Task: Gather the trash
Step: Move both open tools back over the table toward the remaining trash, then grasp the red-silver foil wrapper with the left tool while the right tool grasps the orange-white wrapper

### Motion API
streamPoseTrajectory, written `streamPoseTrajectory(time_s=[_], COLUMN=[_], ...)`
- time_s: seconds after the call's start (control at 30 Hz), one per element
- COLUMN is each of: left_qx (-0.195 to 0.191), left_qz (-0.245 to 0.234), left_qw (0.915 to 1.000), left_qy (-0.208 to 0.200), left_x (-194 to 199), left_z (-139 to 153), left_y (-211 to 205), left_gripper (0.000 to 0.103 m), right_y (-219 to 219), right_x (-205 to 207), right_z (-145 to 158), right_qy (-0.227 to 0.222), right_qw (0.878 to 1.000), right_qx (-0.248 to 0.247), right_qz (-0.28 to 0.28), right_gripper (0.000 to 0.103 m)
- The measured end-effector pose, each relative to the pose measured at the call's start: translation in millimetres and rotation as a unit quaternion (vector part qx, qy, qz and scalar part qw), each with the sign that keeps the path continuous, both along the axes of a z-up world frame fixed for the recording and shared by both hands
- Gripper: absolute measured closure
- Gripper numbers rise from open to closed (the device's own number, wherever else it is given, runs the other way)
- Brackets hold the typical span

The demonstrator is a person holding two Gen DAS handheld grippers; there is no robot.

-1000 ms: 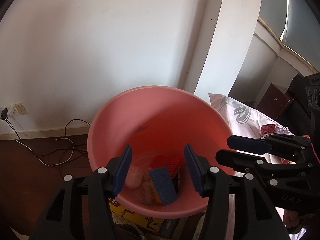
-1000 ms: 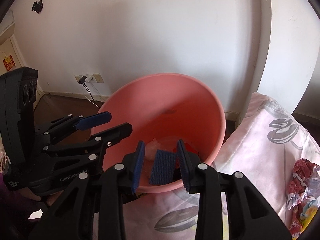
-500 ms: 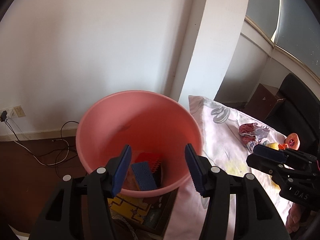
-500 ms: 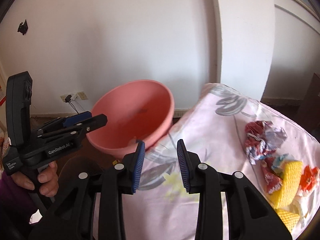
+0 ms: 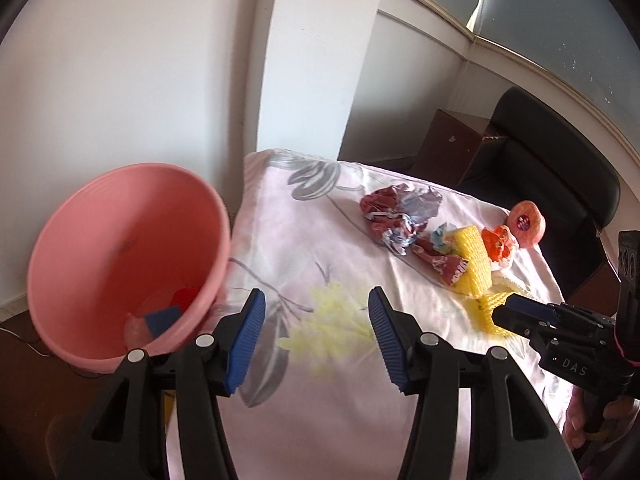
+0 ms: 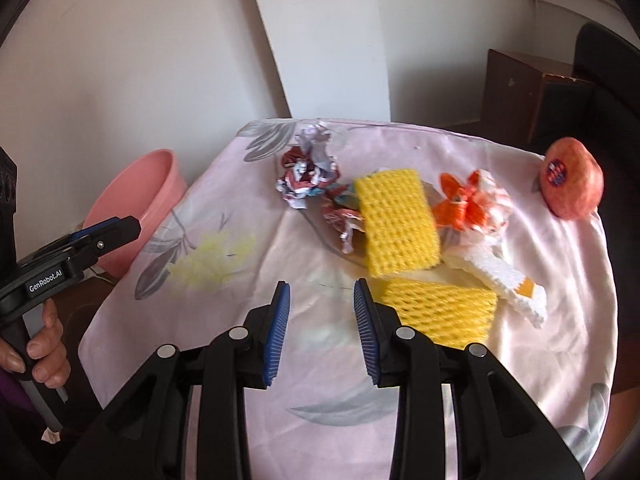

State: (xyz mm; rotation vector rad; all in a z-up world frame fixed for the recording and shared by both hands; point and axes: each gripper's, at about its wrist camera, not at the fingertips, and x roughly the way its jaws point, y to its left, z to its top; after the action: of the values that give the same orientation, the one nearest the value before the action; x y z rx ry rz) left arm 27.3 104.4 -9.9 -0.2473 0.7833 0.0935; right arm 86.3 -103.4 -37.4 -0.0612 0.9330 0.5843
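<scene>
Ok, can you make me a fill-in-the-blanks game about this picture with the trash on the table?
1. The big bin beside the table is ____.
2. The round fruit at the table's far corner wears a small ____.
3. The two foam nets in the trash pile are ____.
4. Between the right gripper's blue pads there is ____.

Missing words: pink; sticker; yellow; nothing

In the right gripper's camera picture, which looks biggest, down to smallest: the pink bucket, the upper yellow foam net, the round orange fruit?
1. upper yellow foam net
2. pink bucket, partly hidden and farther off, so likely larger in truth
3. orange fruit
</scene>
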Motion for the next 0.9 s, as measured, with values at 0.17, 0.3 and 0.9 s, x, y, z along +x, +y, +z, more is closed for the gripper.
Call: streamPoseTrajectory(time_s=[0.17, 0.3, 0.9], left_qx=[0.007, -0.010, 0.039], left_qz=[-0.036, -0.063, -0.069], left_qw=[0.9993, 0.9978, 0.9967], left_qy=[0.008, 0.018, 0.022], left_x=[14.7, 23.6, 104.2], left_z=[-8.4, -12.5, -19.7], left_y=[-30.0, -46.9, -68.0], left_gripper=[0.061, 0.074, 0.058], right_y=[-31.2, -51.4, -109.4], right_x=[2.7, 3.2, 12.9], right_z=[-2.2, -5.8, -12.8], right_qy=[-0.002, -0.002, 0.003], right_qw=[0.999, 0.998, 0.994], right_qx=[0.002, 0.004, 0.037], right_qz=[-0.035, -0.055, -0.107], right_gripper=[0.069, 0.069, 0.069])
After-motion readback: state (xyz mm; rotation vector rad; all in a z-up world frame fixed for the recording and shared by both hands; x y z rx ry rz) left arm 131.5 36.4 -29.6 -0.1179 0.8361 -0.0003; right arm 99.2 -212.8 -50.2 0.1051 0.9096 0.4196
